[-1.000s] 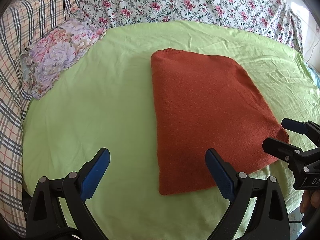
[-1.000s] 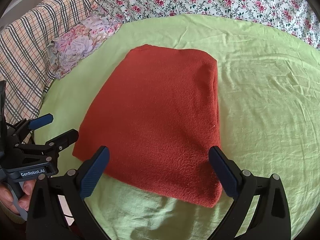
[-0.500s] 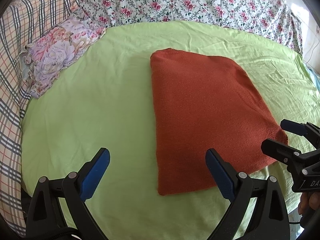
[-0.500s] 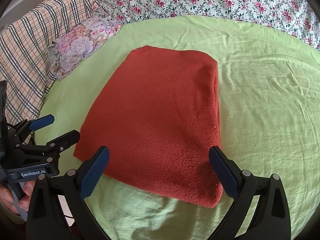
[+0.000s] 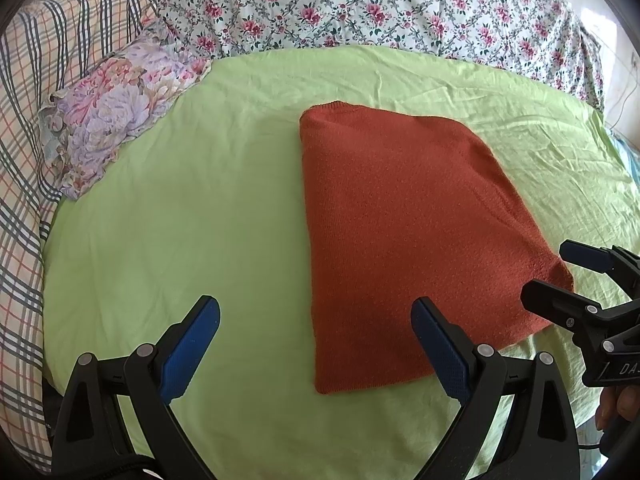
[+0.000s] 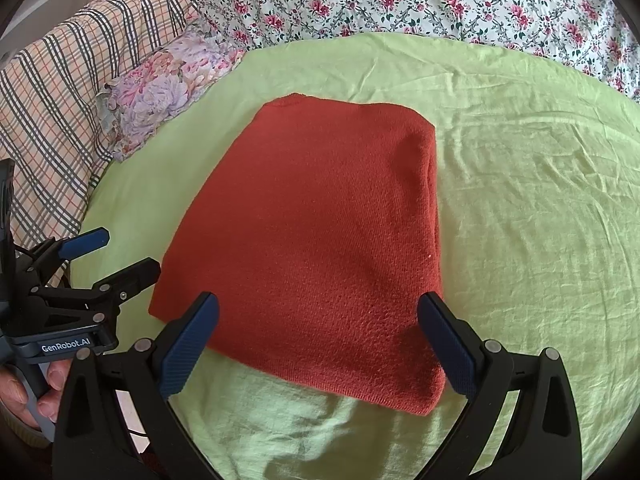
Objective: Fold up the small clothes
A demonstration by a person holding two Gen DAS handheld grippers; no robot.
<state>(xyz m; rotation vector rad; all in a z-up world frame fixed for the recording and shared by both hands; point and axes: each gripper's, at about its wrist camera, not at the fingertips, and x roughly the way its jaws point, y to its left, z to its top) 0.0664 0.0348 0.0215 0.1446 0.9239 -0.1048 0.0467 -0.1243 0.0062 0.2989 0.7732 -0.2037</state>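
As both wrist views agree, we count one folded rust-red garment [image 5: 404, 240] lying flat on the green sheet [image 5: 180, 220], one small floral pillow [image 5: 116, 104], and two grippers. Only the right view shows the garment's thick folded edge [image 6: 434, 208]. We note the left gripper [image 5: 316, 344] and right gripper [image 6: 318, 332] spread wide, holding nothing, at the garment's near edge.

Light green bedsheet [image 5: 192, 240] spread over the bed, rose-print quilt [image 5: 360, 4] along its far edge, pastel floral pillow [image 5: 116, 108] at its far-left corner, plaid blanket [image 5: 24, 128] left of it.
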